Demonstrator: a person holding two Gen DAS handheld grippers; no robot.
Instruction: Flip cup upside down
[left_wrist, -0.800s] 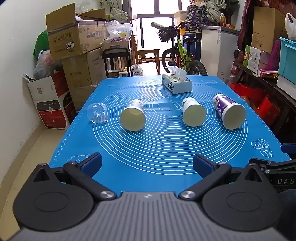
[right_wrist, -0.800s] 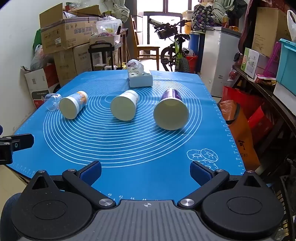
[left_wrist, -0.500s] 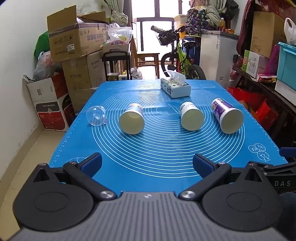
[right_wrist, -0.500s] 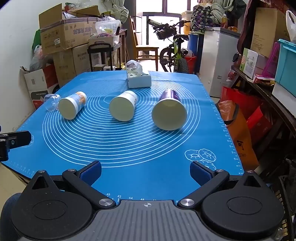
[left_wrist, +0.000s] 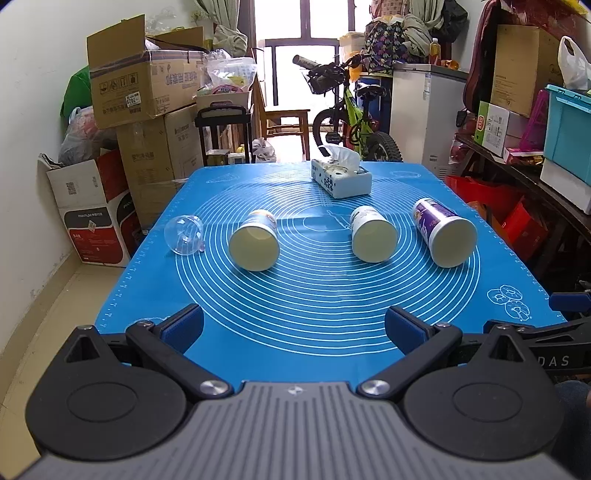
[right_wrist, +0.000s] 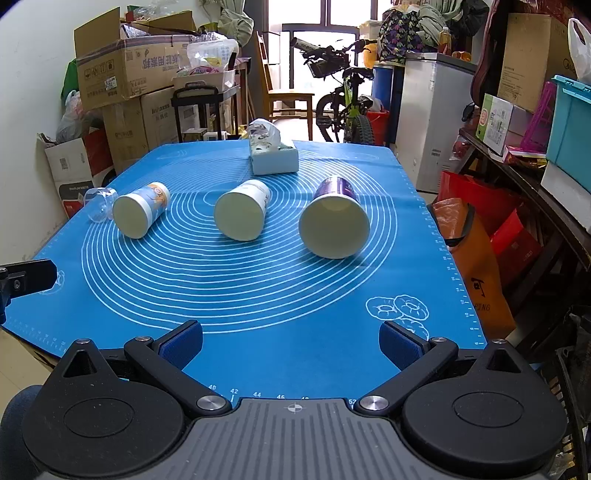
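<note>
Three paper cups lie on their sides on the blue mat (left_wrist: 314, 302), mouths toward me: an orange-printed cup (left_wrist: 254, 245) (right_wrist: 139, 215), a white cup (left_wrist: 372, 239) (right_wrist: 242, 215) and a purple cup (left_wrist: 445, 232) (right_wrist: 335, 222). A clear glass cup (left_wrist: 183, 235) (right_wrist: 99, 206) lies on its side at the mat's left edge. My left gripper (left_wrist: 293, 328) is open and empty above the near edge. My right gripper (right_wrist: 291, 341) is open and empty above the near right edge.
A tissue box (left_wrist: 340, 176) (right_wrist: 273, 155) stands at the far middle of the mat. Cardboard boxes (left_wrist: 144, 92) stack on the left, a bicycle (left_wrist: 351, 114) and white cabinet (left_wrist: 424, 114) behind, cluttered shelves (right_wrist: 535, 155) on the right. The left gripper's finger shows in the right wrist view (right_wrist: 26, 278).
Both grippers have drawn back slightly from the table; the cups look a little smaller and farther. Nothing on the mat has moved.
</note>
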